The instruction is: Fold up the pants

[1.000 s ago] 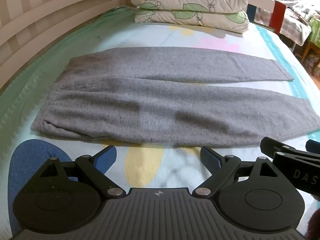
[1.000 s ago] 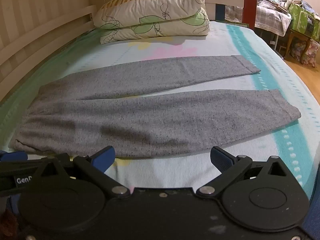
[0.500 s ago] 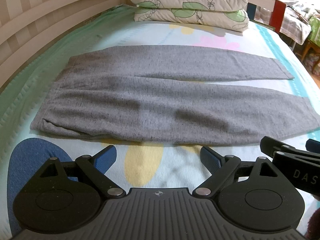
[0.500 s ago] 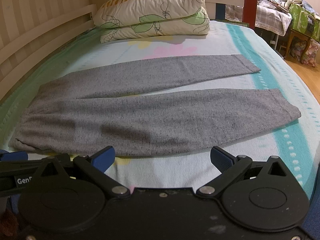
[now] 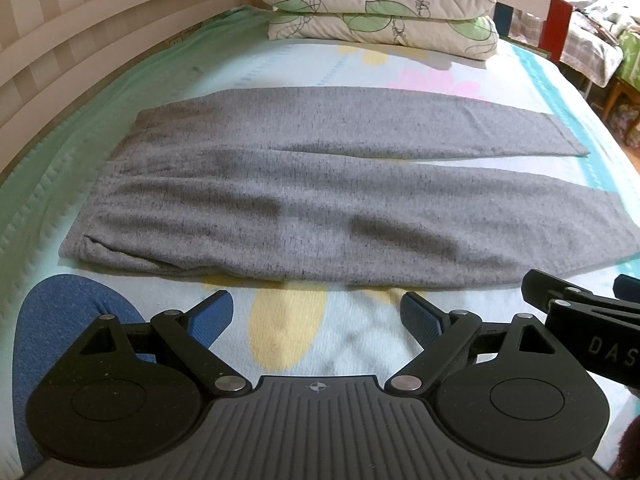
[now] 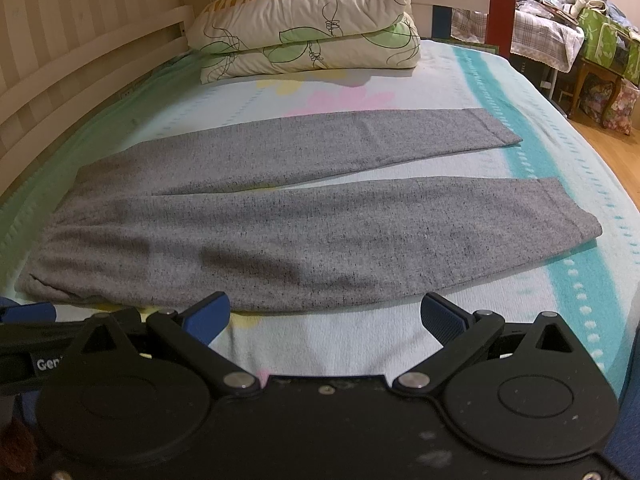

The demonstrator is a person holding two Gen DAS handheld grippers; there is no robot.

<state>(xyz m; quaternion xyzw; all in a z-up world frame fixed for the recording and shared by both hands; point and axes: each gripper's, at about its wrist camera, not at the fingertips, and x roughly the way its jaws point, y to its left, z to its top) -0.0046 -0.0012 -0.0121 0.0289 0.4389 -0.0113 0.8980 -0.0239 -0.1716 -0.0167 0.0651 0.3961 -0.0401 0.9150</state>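
A: Pants point(image 5: 320, 200) location?
B: Flat on the bedsheet point(image 5: 280, 68), unfolded. Left gripper point(image 5: 316, 316) and right gripper point(image 6: 324, 316): jaws apart, empty.
A: View differences?
B: Right view alone shows both leg hems point(image 6: 576, 220); left view shows the waistband corner fold.

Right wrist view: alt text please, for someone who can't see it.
Grey pants lie flat and unfolded across a bed, legs spread towards the right. The open right gripper hovers before their near edge, holding nothing; pillows are stacked behind.
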